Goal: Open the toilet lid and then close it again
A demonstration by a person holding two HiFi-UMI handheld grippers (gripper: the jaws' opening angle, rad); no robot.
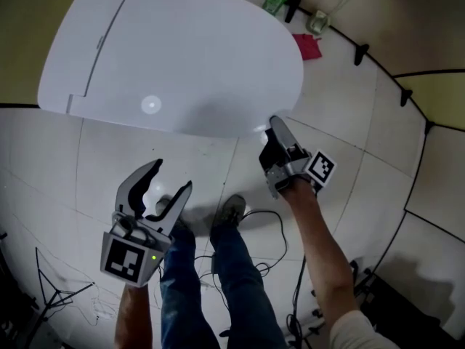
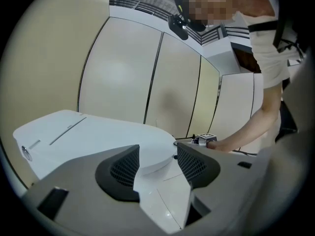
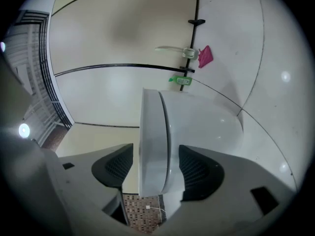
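On the left we hold the left gripper (image 1: pixel 172 177) low over the floor (image 1: pixel 65 158). Its jaws are half apart and empty, aimed toward the toilet lid (image 1: pixel 182 57) but short of it. We judge it is parked out of the way, since one gripper is enough here. The lid lies flat and shut on the bowl. On the right, the right gripper (image 1: pixel 275 126) is rolled on its side so its wide jaws straddle the lid's front rim, one above and one below, without pinching it. That placing seems suited to levering the rim upward.
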